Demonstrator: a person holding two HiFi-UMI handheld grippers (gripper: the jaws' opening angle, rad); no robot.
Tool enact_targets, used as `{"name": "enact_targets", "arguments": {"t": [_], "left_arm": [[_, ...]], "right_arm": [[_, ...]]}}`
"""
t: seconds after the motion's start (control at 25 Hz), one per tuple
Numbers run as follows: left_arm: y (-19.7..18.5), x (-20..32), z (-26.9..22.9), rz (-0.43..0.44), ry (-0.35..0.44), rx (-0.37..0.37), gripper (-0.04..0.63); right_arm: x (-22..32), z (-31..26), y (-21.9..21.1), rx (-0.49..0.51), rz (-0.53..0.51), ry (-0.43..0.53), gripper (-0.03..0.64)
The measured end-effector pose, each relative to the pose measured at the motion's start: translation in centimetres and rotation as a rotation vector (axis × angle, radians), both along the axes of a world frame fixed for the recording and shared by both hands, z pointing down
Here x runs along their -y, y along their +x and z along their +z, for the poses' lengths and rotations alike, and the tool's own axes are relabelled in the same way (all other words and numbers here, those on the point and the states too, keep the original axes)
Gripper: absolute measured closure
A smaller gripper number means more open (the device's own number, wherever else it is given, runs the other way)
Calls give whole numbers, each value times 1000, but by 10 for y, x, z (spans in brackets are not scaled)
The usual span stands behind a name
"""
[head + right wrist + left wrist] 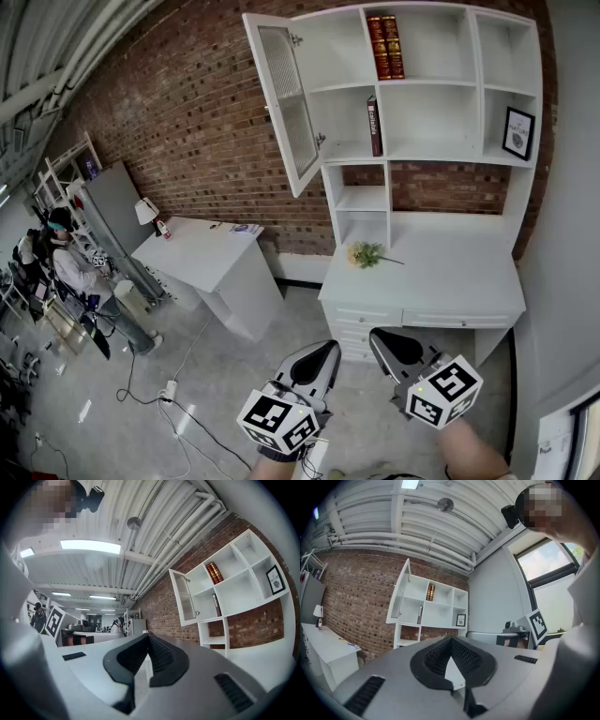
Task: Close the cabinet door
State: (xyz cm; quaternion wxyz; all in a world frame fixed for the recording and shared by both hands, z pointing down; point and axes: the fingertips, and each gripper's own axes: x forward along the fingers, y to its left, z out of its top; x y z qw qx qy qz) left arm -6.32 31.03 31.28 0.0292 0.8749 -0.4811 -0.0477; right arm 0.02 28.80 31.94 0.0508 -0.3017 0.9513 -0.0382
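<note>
A white shelf cabinet (427,84) stands on a white desk (450,281) against the brick wall. Its glass-paned door (286,103) at the upper left stands swung wide open, with a small knob on its edge. Both grippers are held low in the head view, well short of the desk and far from the door. My left gripper (330,345) is shut with nothing in it, and my right gripper (375,334) beside it is shut too. The left gripper view shows the door (400,592) edge-on beyond its shut gripper (451,639). In the right gripper view the door (183,597) hangs right of its shut gripper (148,637).
Red books (385,45), one dark book (373,127) and a framed picture (517,131) sit on the shelves. A small bunch of flowers (366,253) lies on the desk. A white table (202,251) stands to the left. Cables (169,389) trail across the floor. A person (66,262) sits far left.
</note>
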Motion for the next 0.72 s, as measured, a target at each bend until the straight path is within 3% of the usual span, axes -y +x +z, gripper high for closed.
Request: {"name": "enact_targets", "arguments": {"t": [0.4,0.72], "left_arm": [[14,18,1,-32,1,25,584],[12,35,-11,-89,22,36,584]], "right_arm": [[13,0,14,-10,12,37,600],[22,-15,40,66,4,56,597]]}}
